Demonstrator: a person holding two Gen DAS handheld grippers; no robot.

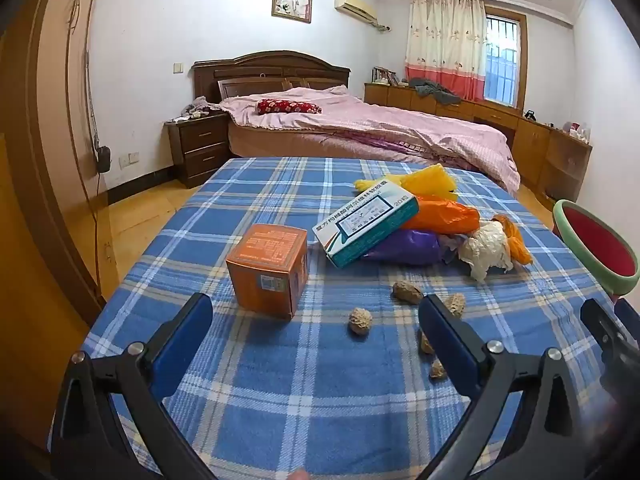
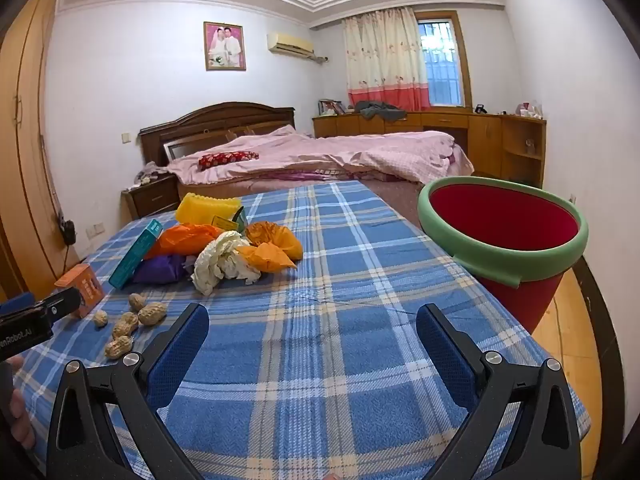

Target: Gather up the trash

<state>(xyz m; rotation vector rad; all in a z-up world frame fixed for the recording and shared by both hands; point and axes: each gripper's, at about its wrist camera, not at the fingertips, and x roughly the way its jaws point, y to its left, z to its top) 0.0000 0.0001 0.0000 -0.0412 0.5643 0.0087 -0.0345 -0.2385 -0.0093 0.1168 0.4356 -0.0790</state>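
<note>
Blue plaid cloth covers the bench (image 1: 280, 400). Both the left hand-held gripper (image 1: 316, 320) and the right hand-held gripper (image 2: 312, 332) are spread wide, pinching nothing. From the left one, an orange box (image 1: 268, 272) sits at eleven o'clock, peanut shells (image 1: 360, 320) at twelve, crumpled wrappers (image 1: 440, 224) at one. From the right one, a red bin (image 2: 504, 224) stands at two o'clock.

A lived-in home bedroom is indicated by a double bed (image 1: 360, 128) covered with a pink quilt, a dark bedside cabinet (image 1: 199, 148), a framed portrait (image 2: 224, 45) hung above the headboard, a curtained window (image 2: 438, 64) and low wooden cupboards (image 2: 460, 132).
</note>
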